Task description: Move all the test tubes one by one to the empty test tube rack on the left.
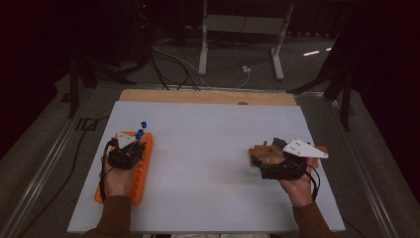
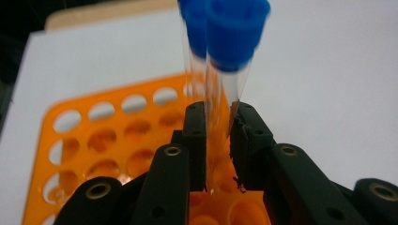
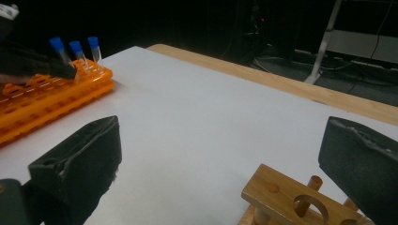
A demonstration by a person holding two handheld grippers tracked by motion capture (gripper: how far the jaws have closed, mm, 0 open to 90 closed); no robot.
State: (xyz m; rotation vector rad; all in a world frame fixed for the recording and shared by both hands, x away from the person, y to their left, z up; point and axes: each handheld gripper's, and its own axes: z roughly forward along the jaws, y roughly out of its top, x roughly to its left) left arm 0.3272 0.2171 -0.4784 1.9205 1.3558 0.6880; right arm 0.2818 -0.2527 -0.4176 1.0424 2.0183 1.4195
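On the white table (image 1: 208, 163), which took up most of the high view with a strip of bare wood along its far edge, the work sat at two ends, well apart. At the person's left lay the orange tube rack (image 1: 141, 168), a long tray of round holes set lengthwise away from the person. At the person's right stood a small wooden rack (image 1: 263, 154), a plank with holes held on dowels, which the right gripper view showed close in at the lower right (image 3: 286, 197).

The left gripper (image 1: 130, 148) rested over the orange rack in the left hand (image 1: 116, 181). The right gripper (image 1: 277, 161) sat in the right hand (image 1: 297, 187) just beside the wooden rack, its grey three-cornered plate on top.

In the left gripper view the two black jaws stood drawn in close on a clear tube with a blue cap (image 2: 225, 93), their pads pressing its glass sides from left and right. The tube rose upright between them, its foot down among the orange rack's holes (image 2: 117, 131) and its cap well above the jaw tips. A second blue-capped tube (image 2: 193, 28) stood just behind it. The right gripper view showed three capped tubes at the rack's far end, with the left gripper against the nearest one (image 3: 58, 51).

The right gripper's jaws stood wide apart in its own view, bare table between them and nothing in their hold; the wooden rack lay near the right-hand jaw.
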